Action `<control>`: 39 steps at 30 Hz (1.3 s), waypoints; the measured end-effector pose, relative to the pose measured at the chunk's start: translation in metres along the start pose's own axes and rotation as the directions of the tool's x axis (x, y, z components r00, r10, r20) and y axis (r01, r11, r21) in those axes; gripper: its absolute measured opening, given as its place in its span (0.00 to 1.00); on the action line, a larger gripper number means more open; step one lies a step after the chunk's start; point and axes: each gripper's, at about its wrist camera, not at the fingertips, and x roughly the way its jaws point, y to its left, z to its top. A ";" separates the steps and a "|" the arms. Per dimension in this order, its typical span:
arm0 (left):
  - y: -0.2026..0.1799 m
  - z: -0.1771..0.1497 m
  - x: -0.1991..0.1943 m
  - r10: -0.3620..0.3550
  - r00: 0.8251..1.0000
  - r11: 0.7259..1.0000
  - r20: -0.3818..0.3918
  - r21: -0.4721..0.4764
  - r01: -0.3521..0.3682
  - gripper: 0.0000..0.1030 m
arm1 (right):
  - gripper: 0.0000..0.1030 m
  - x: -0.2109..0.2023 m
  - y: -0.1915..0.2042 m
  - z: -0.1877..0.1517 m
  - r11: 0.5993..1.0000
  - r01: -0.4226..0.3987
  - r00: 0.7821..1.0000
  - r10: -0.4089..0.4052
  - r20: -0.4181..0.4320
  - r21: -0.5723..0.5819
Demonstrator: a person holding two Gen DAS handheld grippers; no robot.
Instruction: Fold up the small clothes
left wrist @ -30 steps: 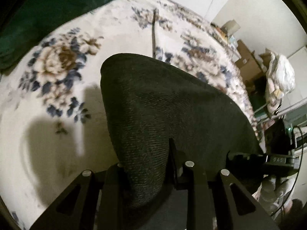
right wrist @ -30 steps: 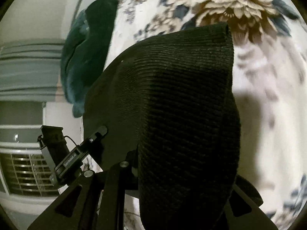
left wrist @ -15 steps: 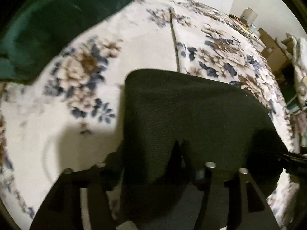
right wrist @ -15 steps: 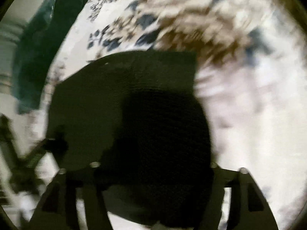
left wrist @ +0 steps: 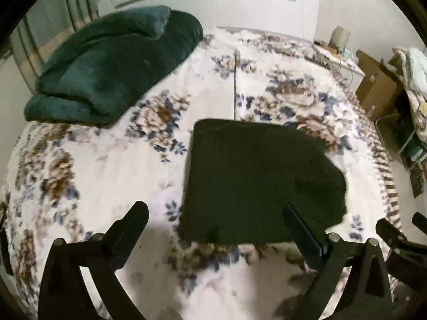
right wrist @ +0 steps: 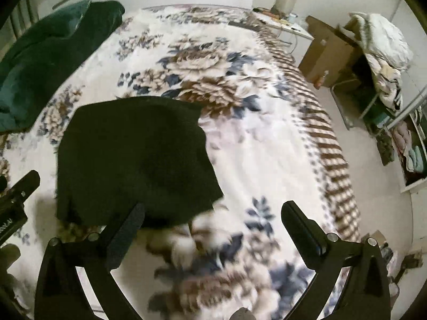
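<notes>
A dark knitted garment lies folded flat on the floral bedspread; it also shows in the right wrist view. My left gripper is open and empty, raised above the garment's near edge. My right gripper is open and empty, just right of the garment's near right corner. The right gripper's body shows at the lower right of the left wrist view.
A folded dark green blanket lies at the bed's far left. Cardboard boxes and a rack with piled bedding stand right of the bed. A white headboard is behind.
Both grippers were shut on the dark garment and held it up. They laid it on the bed, opened and drew back from it.
</notes>
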 end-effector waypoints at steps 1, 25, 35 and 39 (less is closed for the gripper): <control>0.000 0.000 -0.014 -0.003 1.000 1.000 0.004 -0.003 0.003 1.00 | 1.00 -0.015 -0.003 -0.004 1.000 0.000 1.000 0.000 0.007 -0.001; -0.014 -0.063 -0.382 -0.013 0.976 1.000 0.218 0.007 0.012 1.00 | 1.00 -0.453 -0.081 -0.108 1.000 -0.023 0.936 0.026 0.350 -0.013; -0.018 -0.095 -0.462 -0.018 0.960 1.000 0.281 0.019 0.013 1.00 | 1.00 -0.567 -0.103 -0.168 0.999 -0.043 0.897 0.043 0.441 -0.010; -0.016 -0.103 -0.477 -0.011 0.955 1.000 0.297 0.010 0.008 1.00 | 1.00 -0.590 -0.108 -0.185 0.999 -0.049 0.890 0.050 0.453 -0.013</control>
